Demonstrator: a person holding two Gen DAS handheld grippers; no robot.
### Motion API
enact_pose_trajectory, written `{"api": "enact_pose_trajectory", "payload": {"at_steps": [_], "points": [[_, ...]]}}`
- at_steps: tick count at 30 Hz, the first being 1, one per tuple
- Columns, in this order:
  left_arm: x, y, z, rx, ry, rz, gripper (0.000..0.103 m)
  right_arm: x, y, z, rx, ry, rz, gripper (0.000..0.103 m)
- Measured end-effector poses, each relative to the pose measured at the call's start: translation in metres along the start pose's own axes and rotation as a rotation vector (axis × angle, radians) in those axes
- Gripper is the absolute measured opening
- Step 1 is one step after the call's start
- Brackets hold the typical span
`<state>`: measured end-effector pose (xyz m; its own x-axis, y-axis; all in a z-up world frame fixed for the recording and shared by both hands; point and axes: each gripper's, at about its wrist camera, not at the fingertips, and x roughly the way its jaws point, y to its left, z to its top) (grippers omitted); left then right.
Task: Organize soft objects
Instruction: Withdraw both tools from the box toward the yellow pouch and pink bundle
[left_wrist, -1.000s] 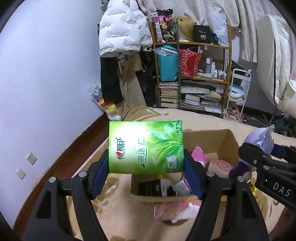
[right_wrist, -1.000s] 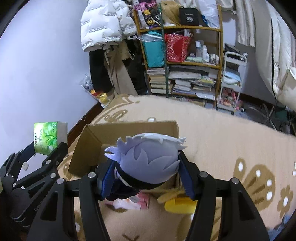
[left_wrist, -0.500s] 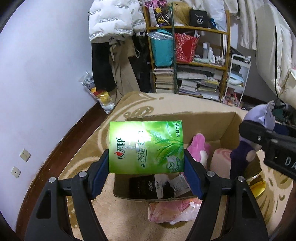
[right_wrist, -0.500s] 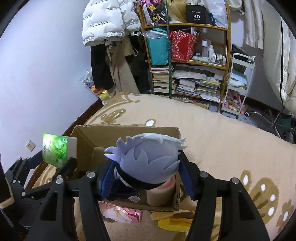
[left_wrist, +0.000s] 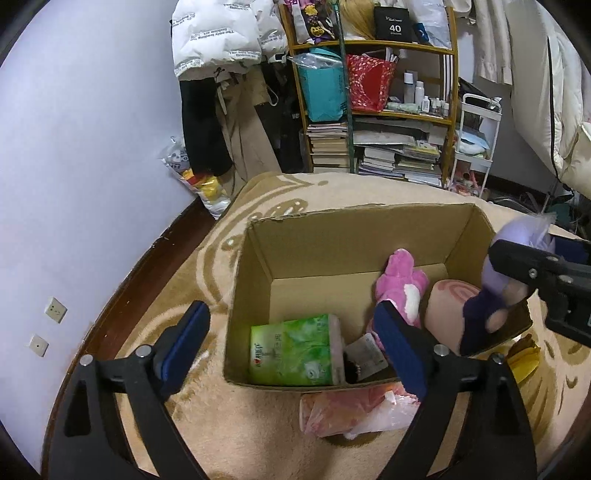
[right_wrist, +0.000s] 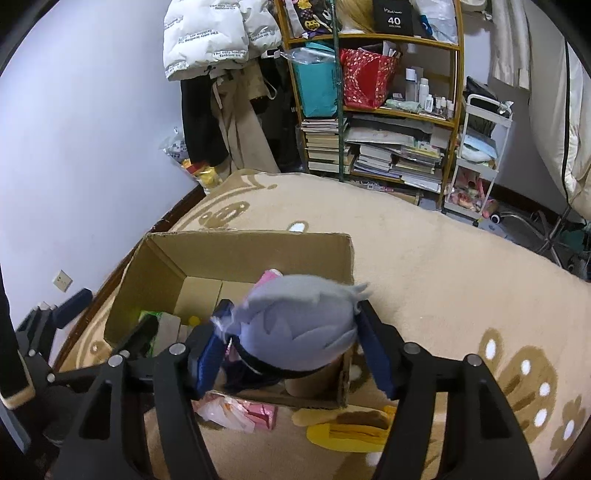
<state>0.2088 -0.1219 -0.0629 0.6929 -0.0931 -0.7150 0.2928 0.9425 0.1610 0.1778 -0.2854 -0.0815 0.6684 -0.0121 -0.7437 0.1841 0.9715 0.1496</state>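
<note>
- Left gripper (left_wrist: 291, 341) hangs over the near edge of the cardboard box (left_wrist: 354, 225), its jaws spreading wide with nothing pressed between the blue pads; the green tissue pack (left_wrist: 293, 354) lies below them, loose on the box floor at the near left corner.
- Red brand lettering runs down the tissue pack's left end, too small to read.
- Right gripper (right_wrist: 291, 354) is also opening; the grey-haired plush doll (right_wrist: 295, 325) sits between its pads, blurred, above the near right corner of the box. Whether the pads touch it I cannot tell.
- Inside the box a pink plush toy (left_wrist: 400, 282) leans beside a peach swirl cushion (left_wrist: 448, 312).
- Outside the near wall, on the beige carpet (right_wrist: 424, 266), lie a pink plastic packet (left_wrist: 351, 411) and a yellow item (right_wrist: 347, 430).
- On the shelf unit (right_wrist: 369, 37) a black box (right_wrist: 393, 18) reads "40 COLORS".
- White puffer jacket (right_wrist: 207, 40) carries a printed band reading "The only leading fashion art".
</note>
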Motion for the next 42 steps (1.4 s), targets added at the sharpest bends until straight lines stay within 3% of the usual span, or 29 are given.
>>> {"api": "enact_pose_trajectory", "payload": {"at_steps": [3, 7, 10, 11, 26, 42], "points": [[-0.003, 0.006, -0.002, -0.008, 0.003, -0.008, 0.094, -0.006, -0.001, 0.002, 0.010, -0.020, 0.004, 0.081], [-0.011, 0.014, -0.004, -0.014, -0.004, -0.008, 0.095, -0.010, -0.002, 0.002, 0.022, -0.011, -0.004, 0.082], [-0.019, 0.017, -0.007, -0.009, -0.021, 0.008, 0.100, -0.014, -0.004, -0.003, 0.045, -0.004, 0.008, 0.099], [-0.022, 0.017, -0.008, -0.010, -0.026, 0.012, 0.100, -0.017, -0.005, -0.006, 0.054, -0.009, 0.010, 0.100], [-0.050, 0.027, -0.043, -0.051, 0.006, 0.006, 0.100, -0.041, -0.011, -0.036, 0.106, 0.023, 0.000, 0.101], [-0.038, -0.004, -0.076, 0.081, 0.058, -0.063, 0.100, -0.043, -0.044, -0.067, 0.198, 0.137, -0.044, 0.101]]}}
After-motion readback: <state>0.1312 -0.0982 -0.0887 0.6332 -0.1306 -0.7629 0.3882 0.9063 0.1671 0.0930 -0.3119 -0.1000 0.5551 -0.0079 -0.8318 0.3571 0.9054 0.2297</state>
